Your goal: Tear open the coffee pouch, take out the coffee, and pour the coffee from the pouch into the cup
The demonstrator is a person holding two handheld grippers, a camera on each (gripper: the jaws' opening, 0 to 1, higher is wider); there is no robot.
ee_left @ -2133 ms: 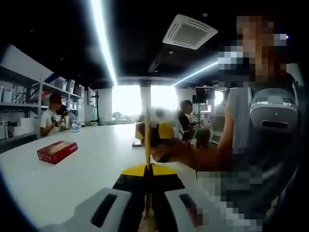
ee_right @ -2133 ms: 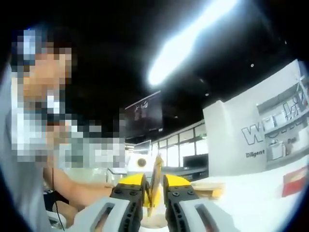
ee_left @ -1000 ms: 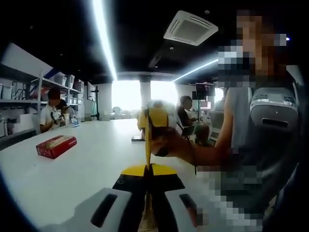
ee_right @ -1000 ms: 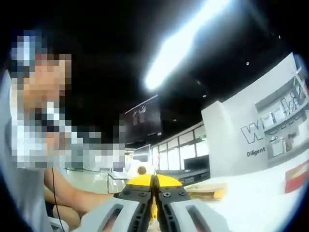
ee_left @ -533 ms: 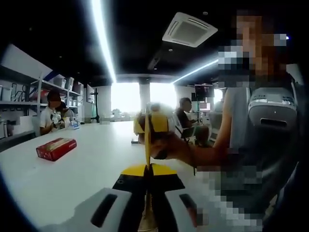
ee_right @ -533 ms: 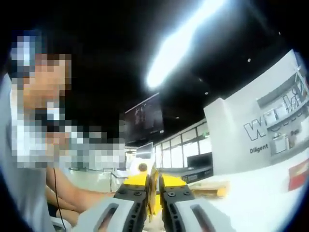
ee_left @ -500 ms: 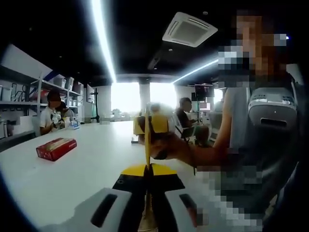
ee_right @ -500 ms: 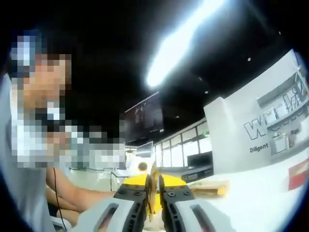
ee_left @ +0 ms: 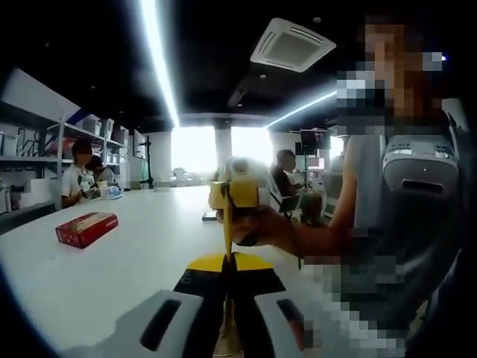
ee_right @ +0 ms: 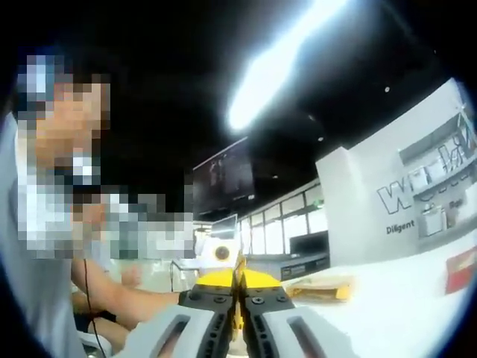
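Note:
A thin yellow coffee pouch (ee_left: 227,224) stands edge-on in the left gripper view, rising from between the jaws of my left gripper (ee_left: 229,258), which is shut on it. At the pouch's top my right gripper (ee_left: 237,194) comes in with its yellow tips, held by a hand (ee_left: 261,227). In the right gripper view my right gripper (ee_right: 238,278) has its jaws pressed together on the pouch's yellow edge (ee_right: 239,262). The pouch is held up in the air above the white table (ee_left: 141,253).
A red box (ee_left: 87,228) lies on the table to the left; in the right gripper view the red box (ee_right: 462,269) sits at the far right. A flat tan item (ee_right: 322,286) lies on the table. People sit at the far end, with shelves along the left wall.
The right gripper's jaws stood slightly apart around the pouch edge half a second ago and are now closed on it. The left gripper has kept its hold.

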